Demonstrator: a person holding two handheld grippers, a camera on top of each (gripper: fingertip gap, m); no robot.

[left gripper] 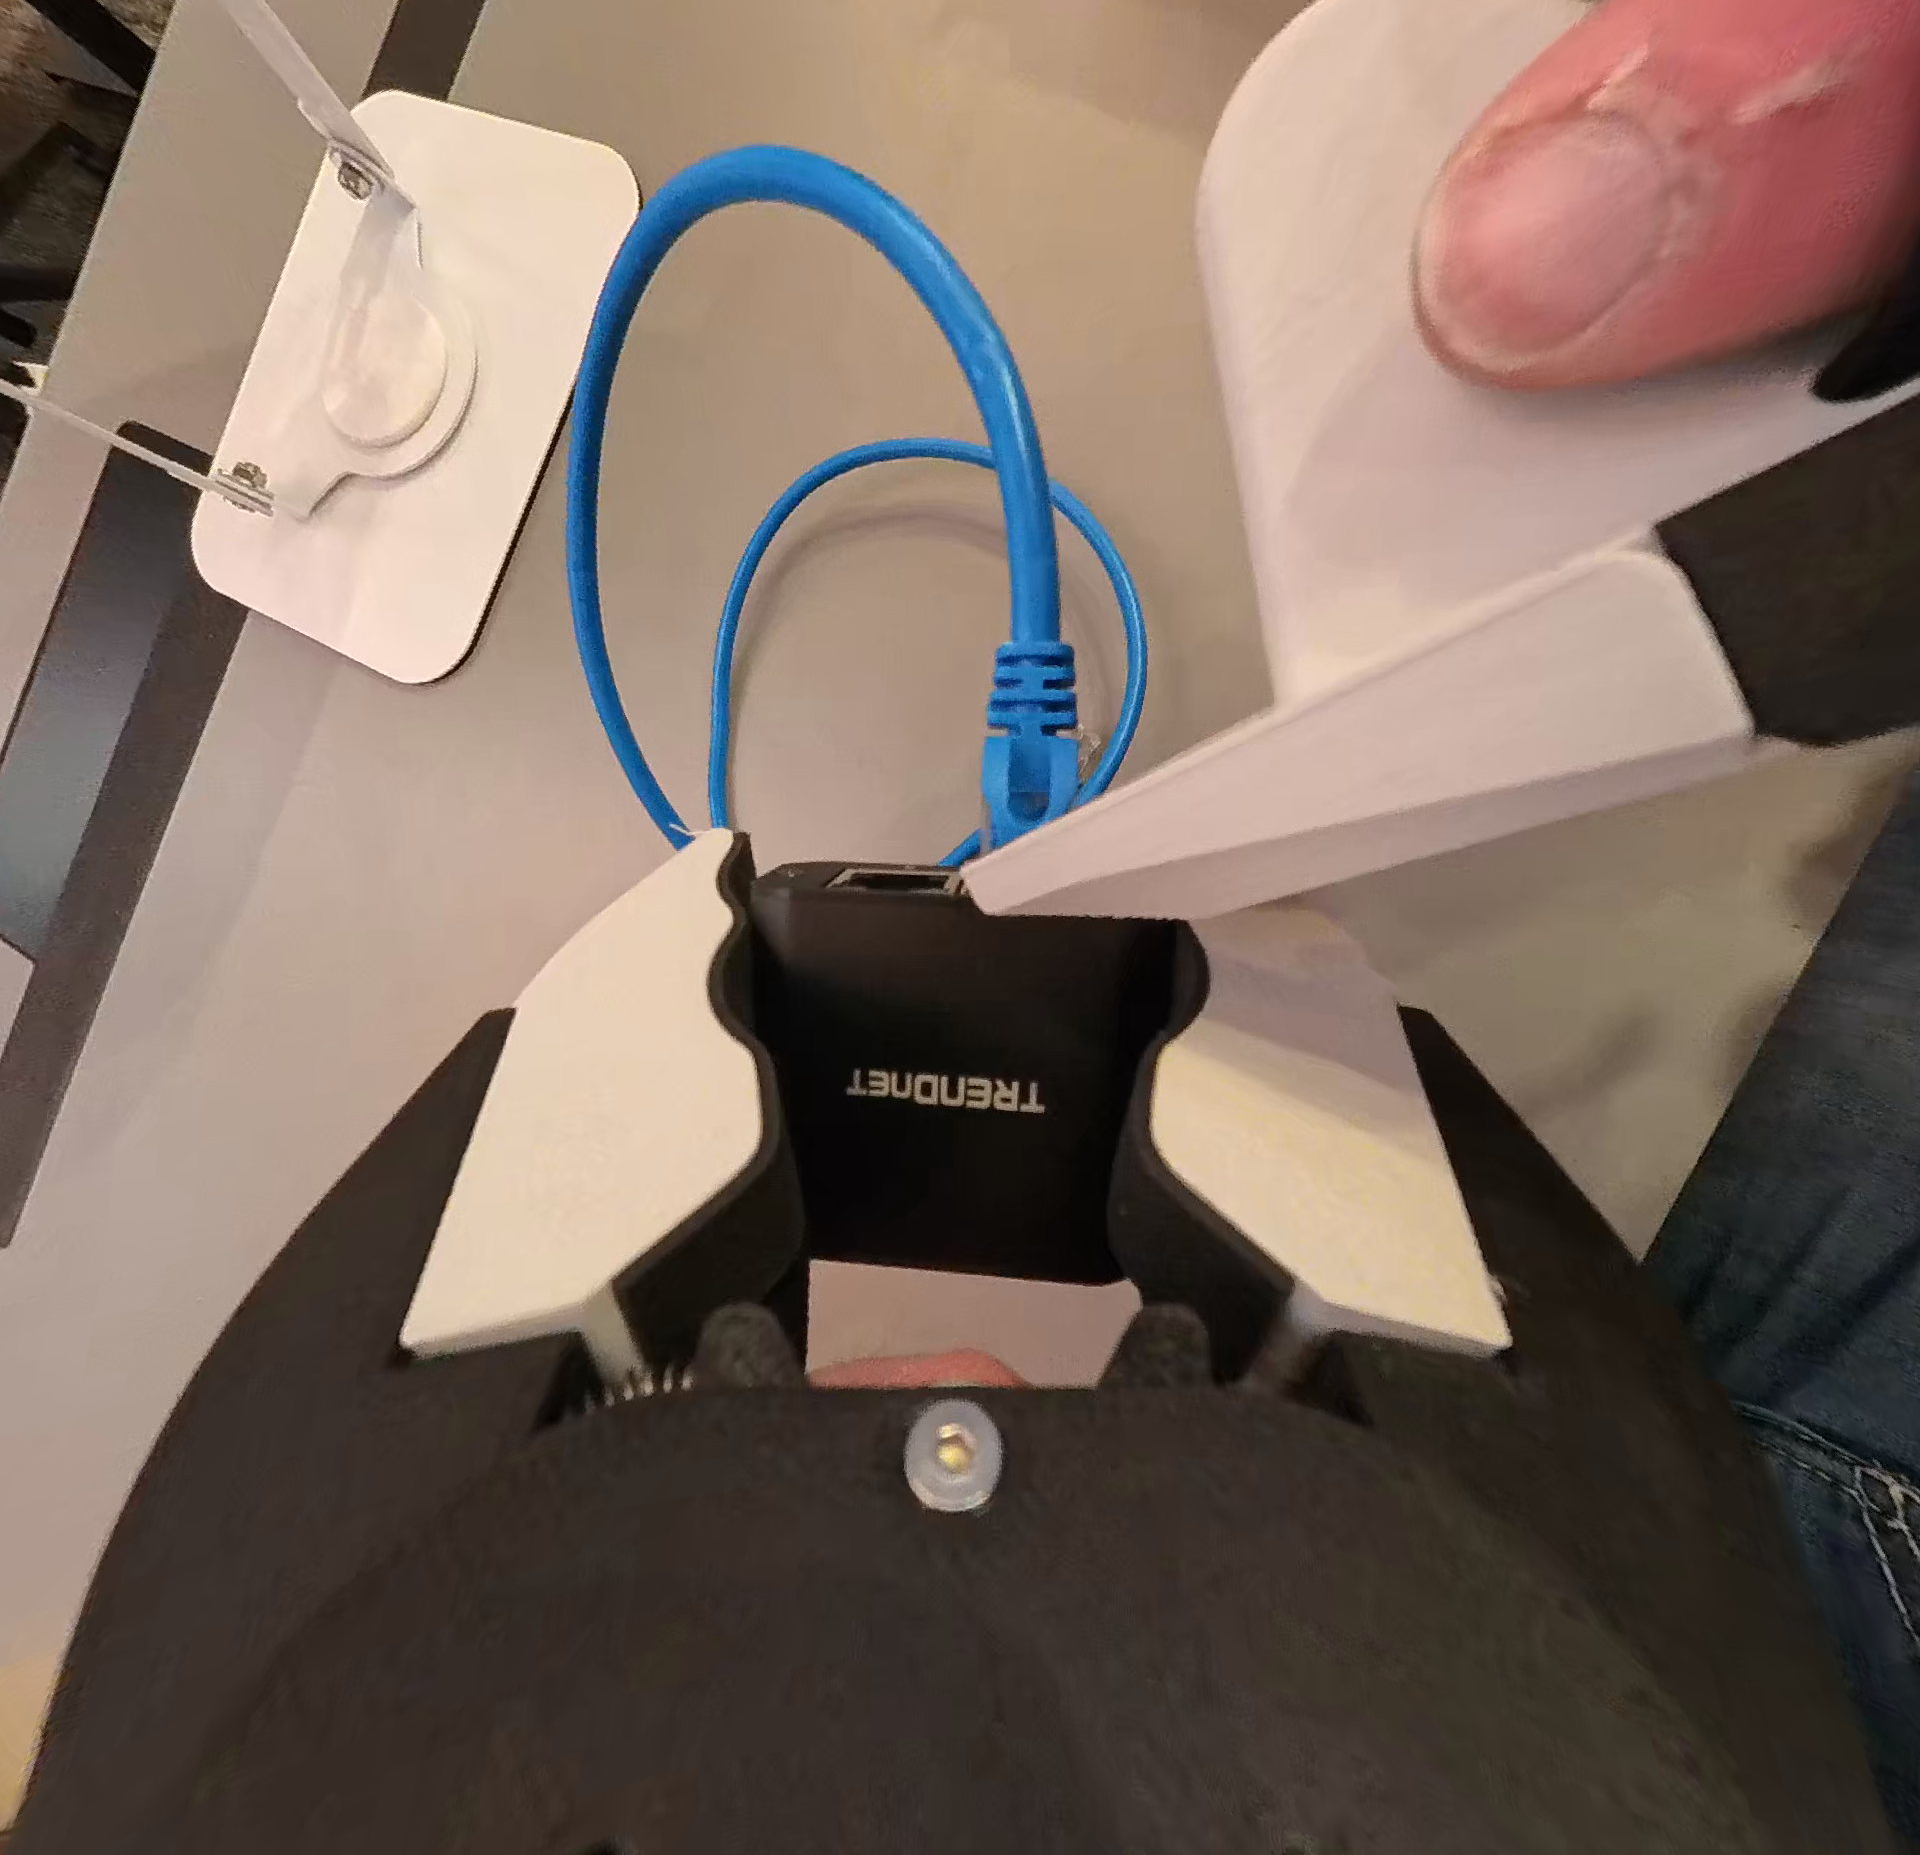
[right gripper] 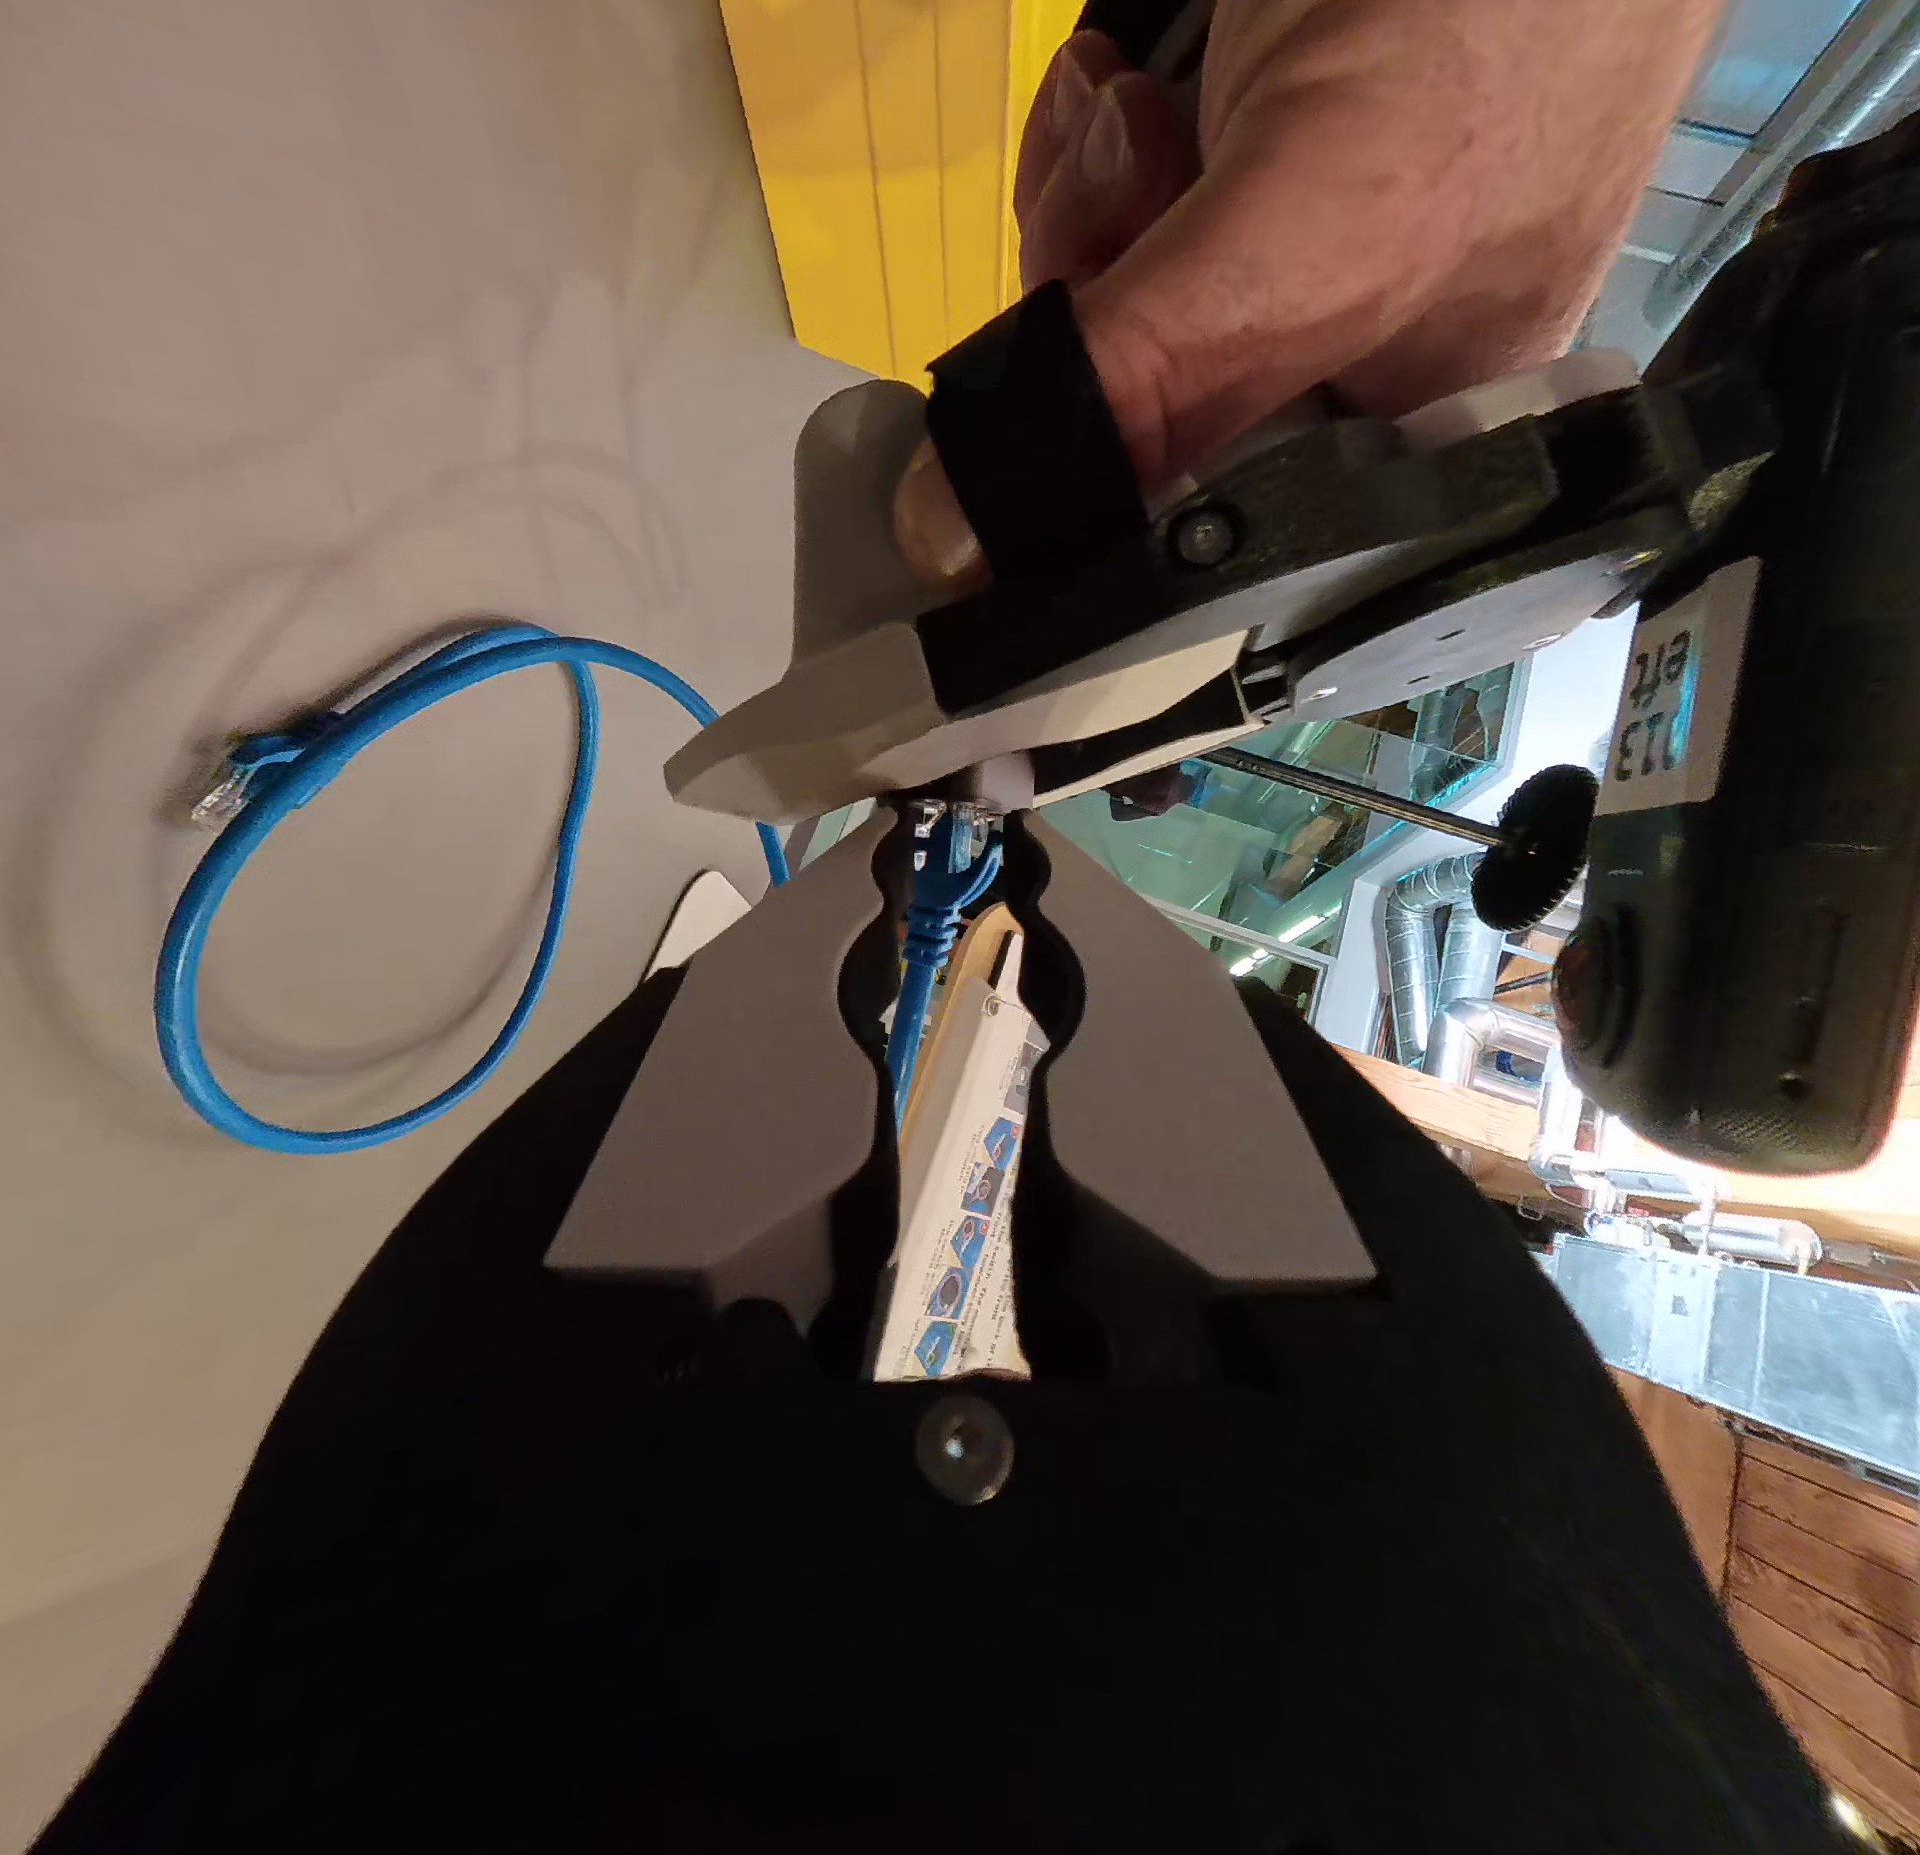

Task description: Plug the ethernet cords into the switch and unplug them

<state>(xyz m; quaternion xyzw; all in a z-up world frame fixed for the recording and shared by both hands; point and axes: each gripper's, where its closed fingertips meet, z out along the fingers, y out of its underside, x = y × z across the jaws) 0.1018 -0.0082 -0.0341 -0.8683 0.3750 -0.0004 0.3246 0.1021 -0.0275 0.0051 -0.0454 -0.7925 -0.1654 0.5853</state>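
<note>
A pale grey table (left gripper: 343, 922) fills most of both views, and everything else is placed here relative to the black network switch (left gripper: 951, 1067). The left gripper (left gripper: 951, 1026) is clamped on that switch, its jaws pressed against the two sides, with the open port face pointing away from the camera. The right gripper (right gripper: 951, 860) comes in from the switch's right side; its jaws are closed on the blue boot of an ethernet cord (right gripper: 940, 870), whose clear plug sits just short of the switch. Beyond the switch's port face, the blue cord (left gripper: 790, 247) loops across the table. A second clear plug (right gripper: 223, 792) lies loose on the table, well away from the switch. A white stand base (left gripper: 436, 371) rests beyond the switch and to its left. Judging from this, no cord looks seated yet: the first insertion appears to be in hand, with further plugging and all unplugging left.
</note>
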